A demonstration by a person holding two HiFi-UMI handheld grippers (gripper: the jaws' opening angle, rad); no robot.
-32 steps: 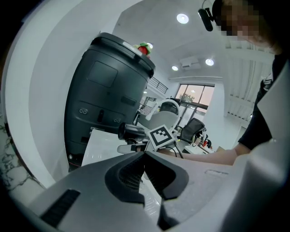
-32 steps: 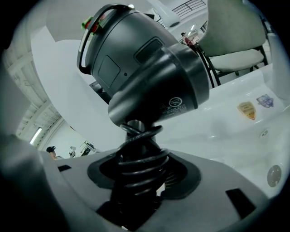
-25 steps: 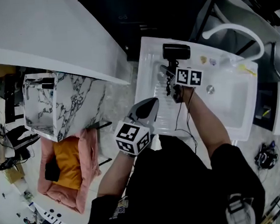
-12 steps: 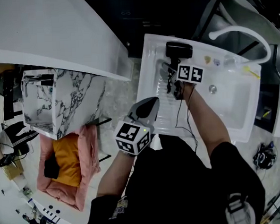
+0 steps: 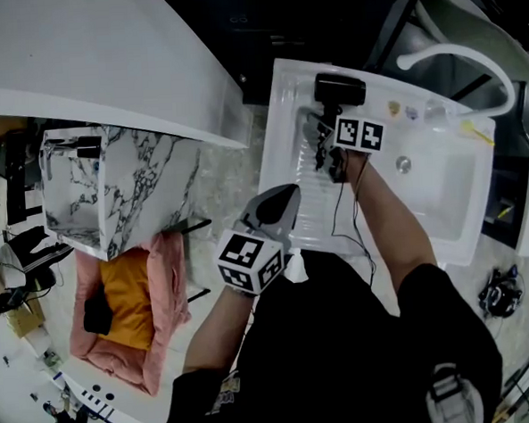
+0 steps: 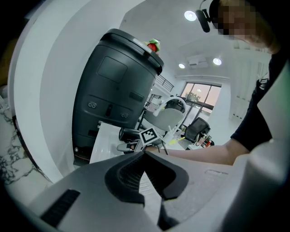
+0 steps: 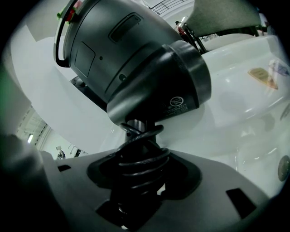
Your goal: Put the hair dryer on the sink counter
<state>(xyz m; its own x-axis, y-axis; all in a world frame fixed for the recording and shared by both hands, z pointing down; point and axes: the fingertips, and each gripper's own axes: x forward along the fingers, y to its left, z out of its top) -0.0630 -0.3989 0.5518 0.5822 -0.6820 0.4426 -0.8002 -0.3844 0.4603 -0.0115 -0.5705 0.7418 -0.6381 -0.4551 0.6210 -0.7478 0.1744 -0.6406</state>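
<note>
There are 2 grippers, 1 hair dryer and 1 sink counter. The right gripper (image 5: 326, 145) is clamped on the handle of the black hair dryer (image 5: 337, 90), which stands over the ribbed left part of the white sink counter (image 5: 281, 116), beside the basin; whether it touches the surface cannot be told. Only the right gripper view shows the grip closely: the right gripper (image 7: 140, 152) squeezes the handle with the black cord (image 7: 141, 156) wound round it in several loops, the hair dryer (image 7: 136, 68) above. The left gripper (image 5: 290, 190) hangs near the counter's front edge; its own view shows the left gripper (image 6: 145, 153) with tips together and nothing between. Only the head view shows the 1 white faucet (image 5: 456, 58).
</note>
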